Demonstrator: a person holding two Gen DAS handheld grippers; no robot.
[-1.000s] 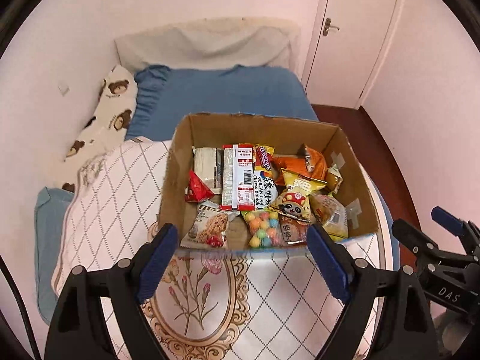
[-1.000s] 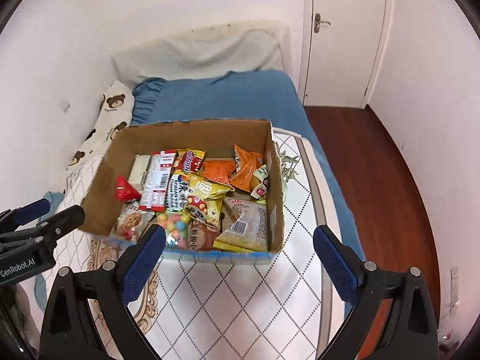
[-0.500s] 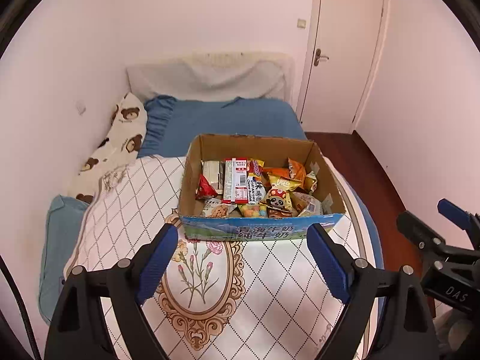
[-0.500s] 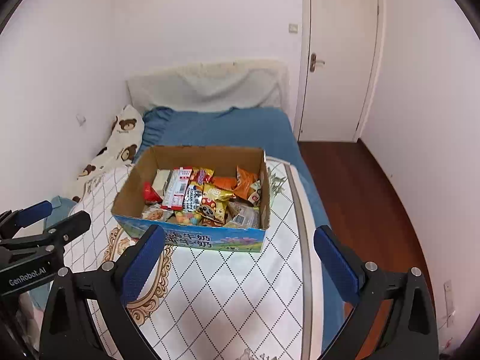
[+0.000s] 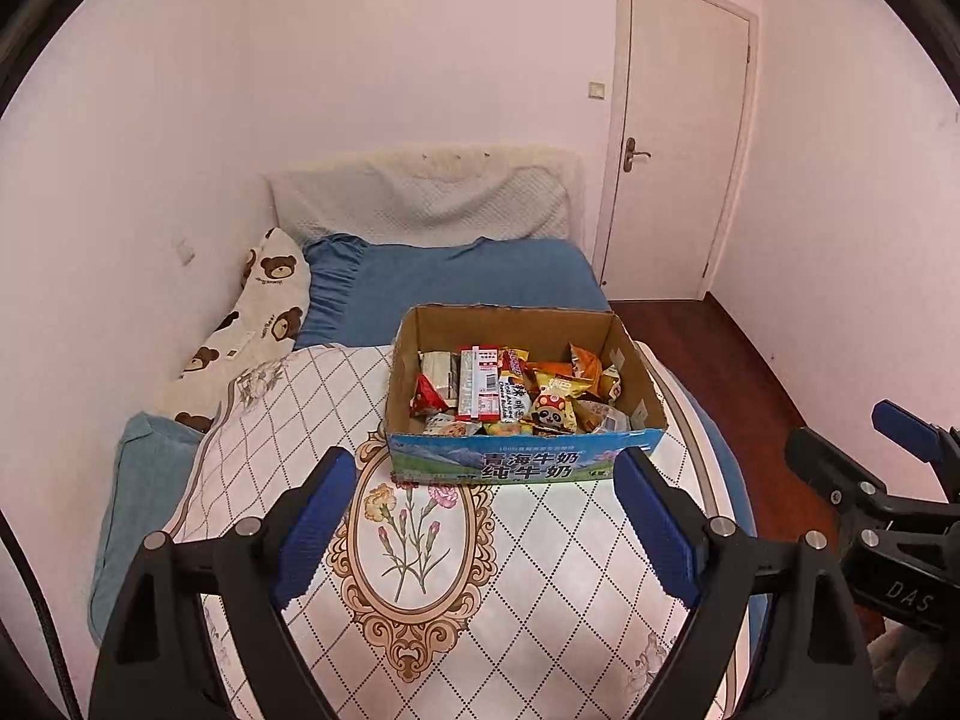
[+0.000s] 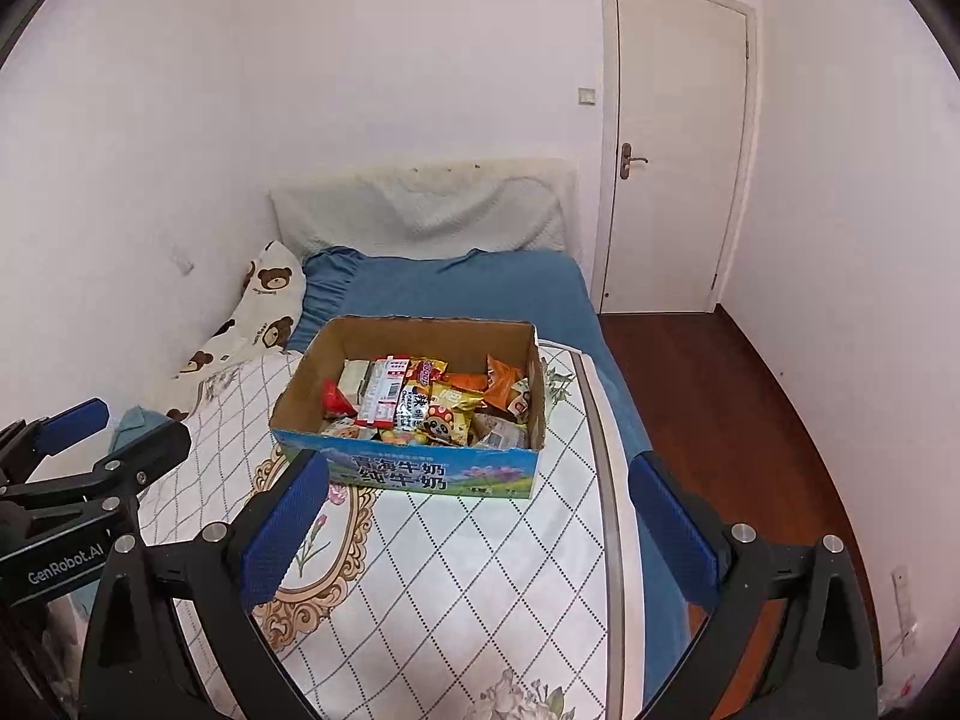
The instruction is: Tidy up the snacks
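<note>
An open cardboard box [image 5: 522,468] with a blue printed front stands on the quilt; it also shows in the right wrist view [image 6: 420,474]. It is filled with several snack packets [image 5: 516,393], among them a red-and-white bar [image 6: 384,390] and a yellow panda packet [image 6: 444,426]. My left gripper [image 5: 483,516] is open and empty, held back from the box's front. My right gripper [image 6: 480,516] is open and empty, also back from the box. Each gripper shows at the edge of the other's view.
The box rests on a white diamond-pattern quilt [image 5: 420,570] over a blue bed [image 5: 468,276]. A bear-print pillow [image 5: 258,312] lies by the left wall. Wooden floor [image 6: 720,420] and a closed door [image 6: 672,144] are to the right.
Both grippers have pulled back and up from the box, which now looks smaller and farther, its blue front showing. Both stay open and empty.
</note>
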